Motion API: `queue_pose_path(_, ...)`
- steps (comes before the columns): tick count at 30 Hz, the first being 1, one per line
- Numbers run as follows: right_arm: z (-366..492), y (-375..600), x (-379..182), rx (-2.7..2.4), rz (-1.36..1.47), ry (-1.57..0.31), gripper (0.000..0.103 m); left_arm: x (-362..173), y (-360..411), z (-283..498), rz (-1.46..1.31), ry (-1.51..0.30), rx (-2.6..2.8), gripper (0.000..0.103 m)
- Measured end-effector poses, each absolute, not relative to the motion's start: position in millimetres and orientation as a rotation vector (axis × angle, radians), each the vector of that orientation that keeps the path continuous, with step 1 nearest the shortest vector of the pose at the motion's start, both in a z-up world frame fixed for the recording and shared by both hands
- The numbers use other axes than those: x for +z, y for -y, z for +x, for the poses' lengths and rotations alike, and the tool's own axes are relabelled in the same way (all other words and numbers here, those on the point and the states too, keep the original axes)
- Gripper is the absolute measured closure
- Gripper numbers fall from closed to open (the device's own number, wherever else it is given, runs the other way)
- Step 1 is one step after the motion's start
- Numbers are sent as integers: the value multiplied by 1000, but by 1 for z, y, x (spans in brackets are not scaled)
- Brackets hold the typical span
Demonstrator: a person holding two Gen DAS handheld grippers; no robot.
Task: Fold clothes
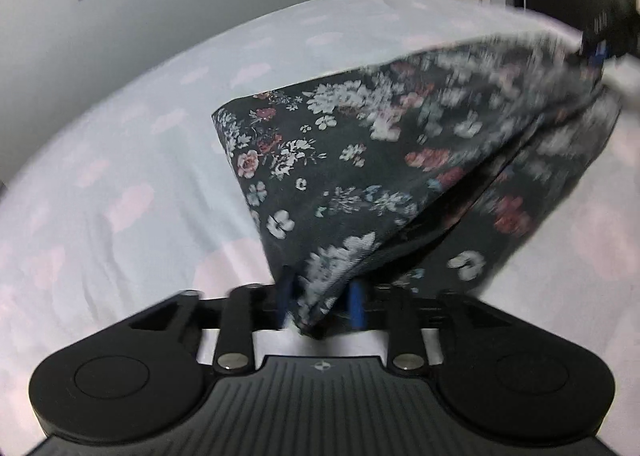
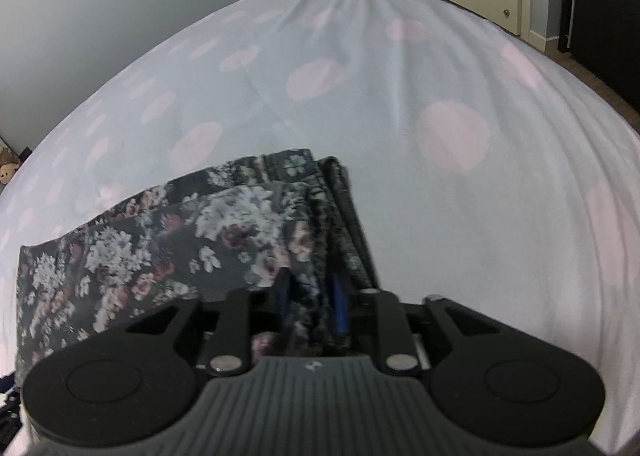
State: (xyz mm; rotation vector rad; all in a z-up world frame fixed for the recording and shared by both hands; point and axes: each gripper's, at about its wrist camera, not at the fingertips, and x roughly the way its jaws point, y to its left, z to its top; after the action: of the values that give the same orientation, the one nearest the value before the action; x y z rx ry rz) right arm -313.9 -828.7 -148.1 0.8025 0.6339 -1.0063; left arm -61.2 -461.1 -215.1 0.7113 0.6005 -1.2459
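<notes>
The dark floral-print cotton garment [image 1: 360, 160] lies partly on the pale pink-spotted bedsheet [image 1: 120, 176], one end lifted. It looks light, soft and floppy to us, best taken at corners or folded edges. Our left gripper [image 1: 320, 296] has a corner between its blue pads, and our right gripper [image 2: 310, 296] likewise; whether either actually clamps we cannot tell. Blur hides the garment's shape.
</notes>
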Motion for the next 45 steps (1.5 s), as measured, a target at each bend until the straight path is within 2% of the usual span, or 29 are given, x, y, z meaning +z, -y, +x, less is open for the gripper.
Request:
queue_pose_path(1,-317,828,-146,-1003,803,-629,63,-209,455,-61,668,-633,-1278,50)
queue_pose_path(4,-330,825,-136,-976,821,-603,44,-192,432,-49,535,-698,-1342,46)
queue_pose_path(5,-334,825,-135,-969,829,-598,33,-187,426,-43,491,-717,-1353,42)
queue_pose_path(6,-336,826,-135,-962,839,-591,29,-183,423,-34,442,-738,-1349,40)
queue_pose_path(13,-339,836,-165,-942,967,-580,28,-193,465,36,177,-948,-1238,39)
queue_pose_path(15,-335,837,-173,-933,971,-589,23,-209,487,48,162,-997,-1208,39)
queue_pose_path(18,-328,838,-180,-931,950,-595,20,-235,505,56,174,-1052,-1176,41)
queue_pose_path(19,-326,838,-182,-932,942,-597,20,-243,510,56,170,-1068,-1177,47)
queue_pose_path(21,-323,836,-184,-934,923,-602,23,-253,516,51,165,-1056,-1183,51)
queue_pose_path(23,-322,833,-184,-929,903,-600,29,-258,522,45,156,-1039,-1184,64)
queue_pose_path(25,-321,829,-185,-919,911,-581,41,-261,528,40,137,-1033,-1162,71)
queue_pose_path(26,-321,828,-185,-911,927,-569,52,-261,529,38,136,-1022,-1160,79)
queue_pose_path(27,-320,828,-185,-909,944,-559,60,-260,530,36,135,-1011,-1158,83)
queue_pose_path(28,-319,828,-183,-913,950,-555,63,-259,530,34,131,-1002,-1156,89)
queue_pose_path(30,-318,826,-176,-924,940,-552,75,-252,529,33,117,-993,-1161,93)
queue_pose_path(36,-313,809,-130,-929,869,-496,83,-211,524,31,154,-916,-1170,95)
queue_pose_path(38,-307,802,-110,-916,851,-483,83,-196,517,31,168,-886,-1163,99)
queue_pose_path(45,-272,754,-68,-801,815,-476,84,-141,485,40,168,-846,-1081,99)
